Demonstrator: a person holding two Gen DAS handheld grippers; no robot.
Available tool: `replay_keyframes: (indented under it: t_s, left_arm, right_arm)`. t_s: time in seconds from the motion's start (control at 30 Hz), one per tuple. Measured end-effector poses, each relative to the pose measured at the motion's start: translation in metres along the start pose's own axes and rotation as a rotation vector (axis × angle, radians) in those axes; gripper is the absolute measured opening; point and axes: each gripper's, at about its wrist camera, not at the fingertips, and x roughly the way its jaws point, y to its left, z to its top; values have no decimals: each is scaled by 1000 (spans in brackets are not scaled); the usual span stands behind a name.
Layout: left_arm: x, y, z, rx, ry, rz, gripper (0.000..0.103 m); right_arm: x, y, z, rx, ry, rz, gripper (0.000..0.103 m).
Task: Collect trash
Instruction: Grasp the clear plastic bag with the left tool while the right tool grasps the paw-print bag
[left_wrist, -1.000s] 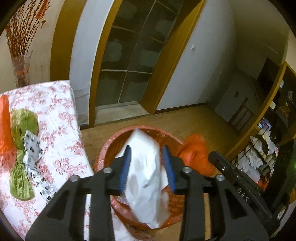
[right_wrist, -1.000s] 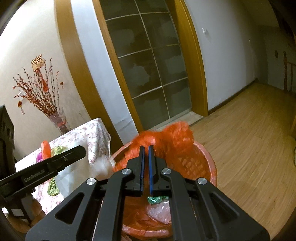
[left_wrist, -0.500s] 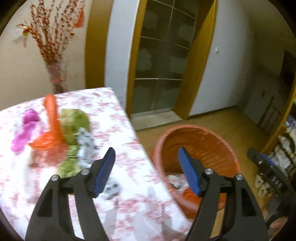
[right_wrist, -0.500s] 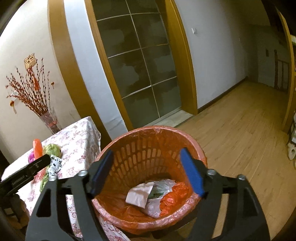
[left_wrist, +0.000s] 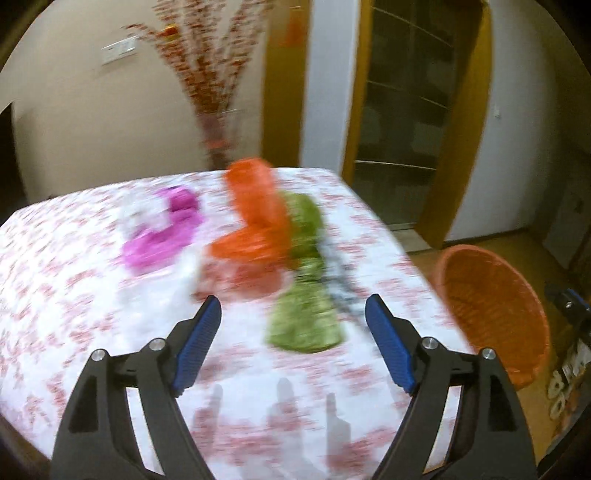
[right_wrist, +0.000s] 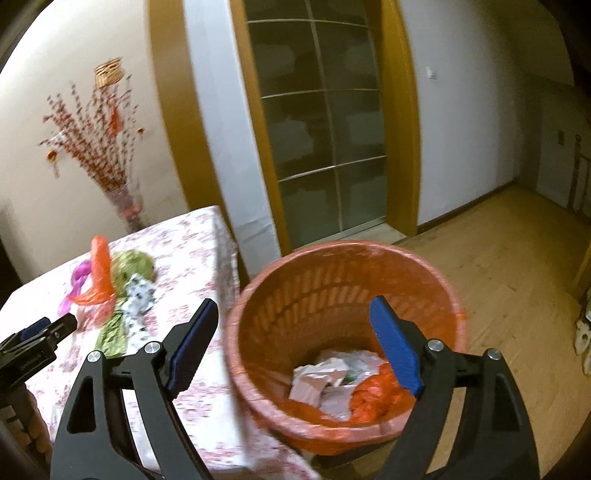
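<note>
My left gripper (left_wrist: 293, 325) is open and empty above the floral table (left_wrist: 74, 295). Ahead of it lie an orange bag (left_wrist: 255, 221), a green bag (left_wrist: 306, 295), a magenta bag (left_wrist: 162, 236) and a black-and-white patterned bag (right_wrist: 138, 299); the left wrist view is blurred. My right gripper (right_wrist: 295, 332) is open and empty over the orange basket (right_wrist: 332, 295), which holds white paper (right_wrist: 314, 380) and an orange bag (right_wrist: 376, 398). The basket also shows in the left wrist view (left_wrist: 491, 306), right of the table.
A vase of red branches (right_wrist: 125, 199) stands at the table's far edge against the wall. A glass door with a yellow frame (right_wrist: 325, 129) is behind the basket. Wooden floor (right_wrist: 517, 258) stretches to the right. The left gripper shows at the lower left (right_wrist: 37, 339).
Both grippers have opened; the white paper and the orange bag have dropped into the basket. My left gripper has swung left from the basket to over the table.
</note>
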Motion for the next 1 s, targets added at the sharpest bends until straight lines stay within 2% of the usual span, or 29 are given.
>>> replay_keyframes:
  t_s: [0.17, 0.27, 0.33, 0.5, 0.77, 0.8, 0.83, 1.0]
  left_arm:
    - [0, 53, -6, -76, 17, 70, 79]
    - [0, 76, -6, -100, 13, 104, 79]
    - [1, 85, -4, -106, 10, 116, 79]
    - [6, 103, -1, -119, 15, 124, 79]
    - [26, 122, 2, -147, 70, 100, 79]
    - [29, 123, 2, -150, 78, 94, 79]
    - [33, 123, 3, -153, 85, 87, 79]
    - [47, 119, 6, -146, 112, 63, 78]
  right_arm:
    - [16, 41, -2, -35, 54, 103, 82]
    - [32, 69, -3, -73, 101, 162, 70]
    - [46, 88, -4, -100, 145, 201, 58]
    - [77, 124, -8, -134, 223, 252, 49]
    - [121, 153, -25, -203, 354, 232, 39]
    - [124, 154, -29, -215, 364, 221, 34]
    - [121, 155, -29, -238, 337, 196, 24]
    - [113, 145, -29, -226, 328, 163, 9]
